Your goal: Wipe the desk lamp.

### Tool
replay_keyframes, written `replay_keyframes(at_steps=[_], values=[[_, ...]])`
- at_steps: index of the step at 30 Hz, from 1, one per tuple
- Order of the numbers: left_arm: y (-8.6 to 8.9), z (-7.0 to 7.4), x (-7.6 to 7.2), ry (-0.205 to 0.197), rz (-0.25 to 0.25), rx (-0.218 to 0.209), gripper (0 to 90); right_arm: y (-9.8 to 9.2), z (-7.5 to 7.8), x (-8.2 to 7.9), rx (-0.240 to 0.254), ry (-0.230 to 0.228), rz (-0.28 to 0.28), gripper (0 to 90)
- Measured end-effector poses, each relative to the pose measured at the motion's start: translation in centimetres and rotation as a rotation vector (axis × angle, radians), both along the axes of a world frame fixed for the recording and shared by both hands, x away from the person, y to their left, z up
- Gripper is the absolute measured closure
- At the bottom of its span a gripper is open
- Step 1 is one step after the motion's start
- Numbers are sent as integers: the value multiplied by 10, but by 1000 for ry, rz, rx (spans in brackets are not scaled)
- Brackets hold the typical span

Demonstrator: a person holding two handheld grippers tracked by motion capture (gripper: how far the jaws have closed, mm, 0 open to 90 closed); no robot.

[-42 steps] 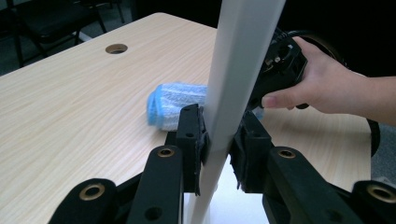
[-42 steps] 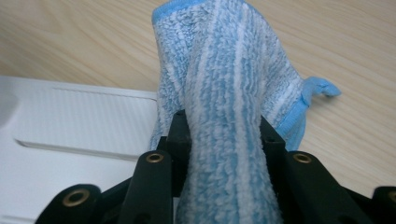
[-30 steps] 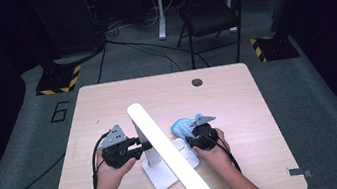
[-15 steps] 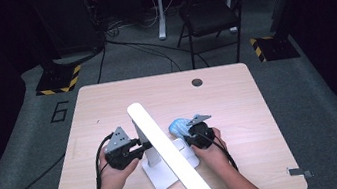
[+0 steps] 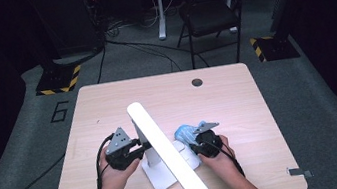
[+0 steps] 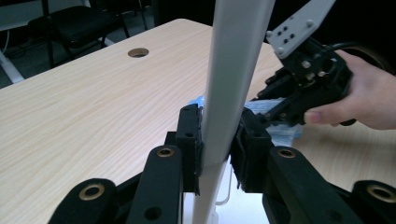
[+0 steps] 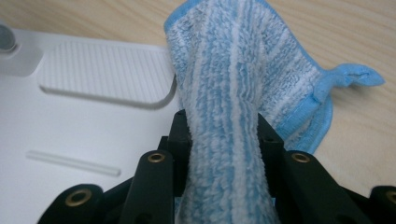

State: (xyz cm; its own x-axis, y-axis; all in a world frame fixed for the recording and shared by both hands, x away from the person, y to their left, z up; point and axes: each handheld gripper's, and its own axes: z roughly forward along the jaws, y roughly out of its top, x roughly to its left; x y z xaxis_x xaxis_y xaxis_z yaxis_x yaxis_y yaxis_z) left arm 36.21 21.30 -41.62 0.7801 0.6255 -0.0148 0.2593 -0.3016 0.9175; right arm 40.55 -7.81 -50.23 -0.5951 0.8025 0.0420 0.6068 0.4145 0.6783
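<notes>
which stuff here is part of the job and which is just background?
In the job:
- white desk lamp, its upright post clamped by the left gripper
- blue striped cloth, pinched by the right gripper over the lamp base

Just lying about:
- black chair
- hole in the table
- floor cables

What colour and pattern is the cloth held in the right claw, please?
The cloth is blue-and-white striped with a blue edge, best shown in the right gripper view.

A lab: hazard-striped stand bases (image 5: pixel 57 82), floor cables (image 5: pixel 149 44), numbered floor mark (image 5: pixel 60 111).
</notes>
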Motion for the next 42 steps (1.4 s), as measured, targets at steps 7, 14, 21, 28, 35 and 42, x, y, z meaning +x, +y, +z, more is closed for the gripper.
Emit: replay_keyframes(at_steps=[7,14,21,28,35,42], values=[[0,-1,0,0,0,-7,742,-13,0,-25,10,7,7,672],[1,-1,1,10,-16,-13,743,-22,-1,-33,28,13,21,671],[4,0,3,21,-63,-1,748,-19,-2,-21,61,38,2,669],[4,-2,4,22,-69,-22,748,-9,-2,-1,73,38,1,668],[5,-2,4,32,-86,-22,747,1,-2,15,83,47,-23,668],[4,-2,4,35,-82,-35,743,9,-2,26,83,35,-25,667]])
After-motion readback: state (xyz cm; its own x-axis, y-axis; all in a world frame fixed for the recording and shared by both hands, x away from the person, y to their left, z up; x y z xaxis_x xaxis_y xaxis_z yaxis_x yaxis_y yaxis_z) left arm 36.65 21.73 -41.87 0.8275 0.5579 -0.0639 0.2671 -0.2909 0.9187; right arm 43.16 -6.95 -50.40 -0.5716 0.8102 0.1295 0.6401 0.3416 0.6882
